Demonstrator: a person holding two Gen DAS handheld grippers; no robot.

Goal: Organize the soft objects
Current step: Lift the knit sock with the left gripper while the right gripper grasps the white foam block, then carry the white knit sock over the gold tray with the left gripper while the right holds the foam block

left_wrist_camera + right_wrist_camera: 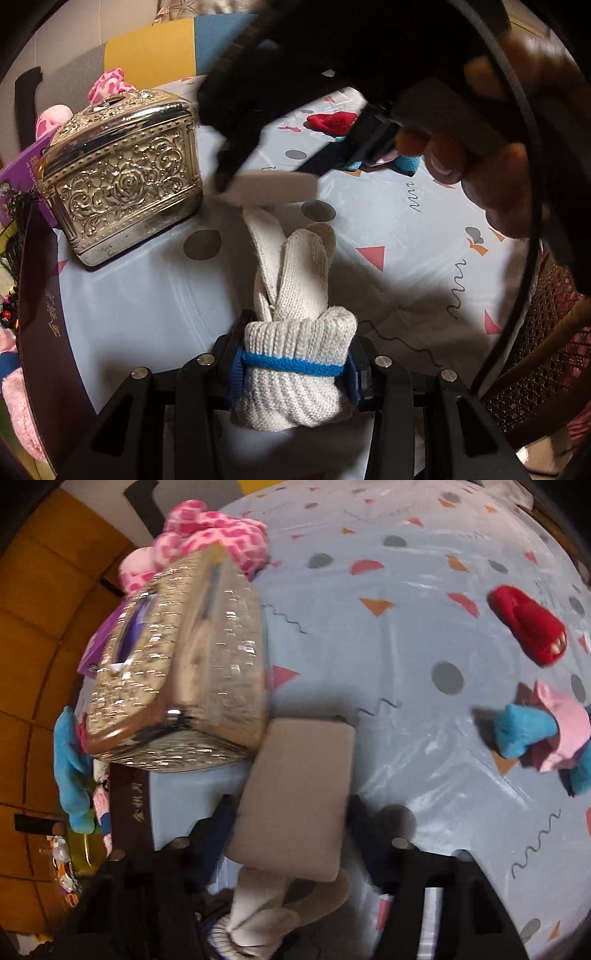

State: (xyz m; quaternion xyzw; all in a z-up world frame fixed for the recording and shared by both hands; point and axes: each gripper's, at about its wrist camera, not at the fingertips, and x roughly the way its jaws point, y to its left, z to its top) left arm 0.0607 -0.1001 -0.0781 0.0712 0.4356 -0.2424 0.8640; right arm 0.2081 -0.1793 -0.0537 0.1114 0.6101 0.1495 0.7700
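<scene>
Clamping a rolled white knit glove with a blue cuff band, the left gripper presses both pads against the bundle's sides at the near edge of the left wrist view. The glove's finger ends extend away from the jaws, over a pale blue tablecloth printed with grey dots, pink triangles and squiggles.

Just beyond those finger ends is the right gripper, held by a hand entering from the upper right. Its beige pad lies above the glove ends in the right wrist view, which is motion-blurred; whether the jaws pinch the glove cannot be told.

Left of the glove stands an embossed gold metal box. A pink spotted plush lies behind the box. Far right on the cloth lie a red plush item and a blue and pink fabric bundle, well apart from the glove.
</scene>
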